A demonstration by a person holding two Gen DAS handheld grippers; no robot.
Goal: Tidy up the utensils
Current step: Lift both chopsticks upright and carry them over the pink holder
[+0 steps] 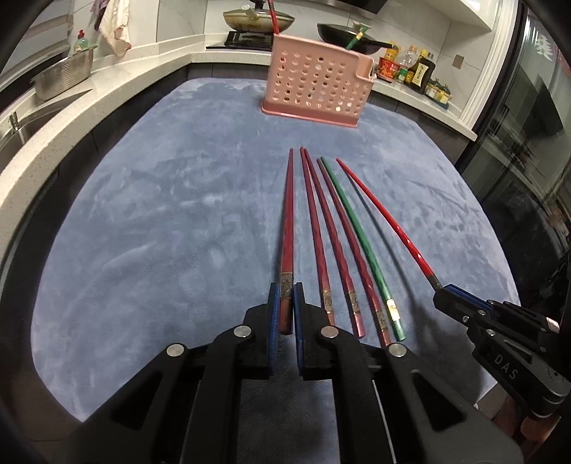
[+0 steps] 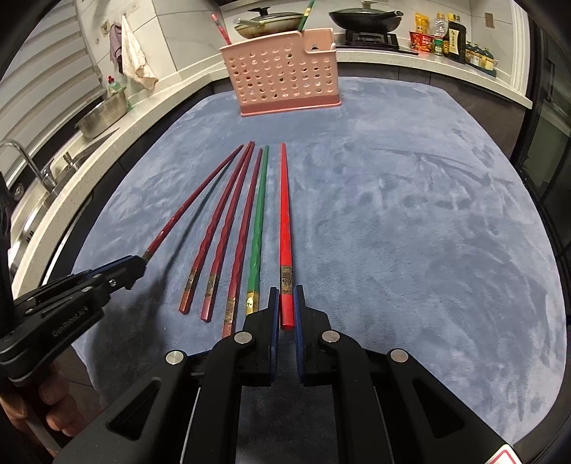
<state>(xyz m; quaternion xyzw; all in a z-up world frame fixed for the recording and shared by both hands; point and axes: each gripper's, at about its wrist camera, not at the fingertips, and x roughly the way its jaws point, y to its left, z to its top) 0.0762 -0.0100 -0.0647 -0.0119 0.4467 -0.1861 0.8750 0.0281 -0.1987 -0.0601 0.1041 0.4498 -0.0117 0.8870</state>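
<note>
Utensil sorting, partly done. Holder: a pink perforated caddy stands upright at the far edge of the blue-grey cloth; two chopsticks already stand in it, a red one at one end and a green one near the other. Outstanding: six chopsticks on or just above the cloth, laid roughly parallel with tips toward the caddy. Of these, four lie loose between the grippers: three dark red and one green. The other two are in hand. Left gripper: jaws closed on the butt end of a dark red chopstick, which runs straight out between the blue pads, its banded collar just ahead of the fingertips. Right gripper: jaws likewise closed on the butt end of a bright red chopstick, held centrally, shaft pointing at the caddy. Judged progress: about a quarter stowed; the gripped pair seems next for the caddy, the loose four after that.
</note>
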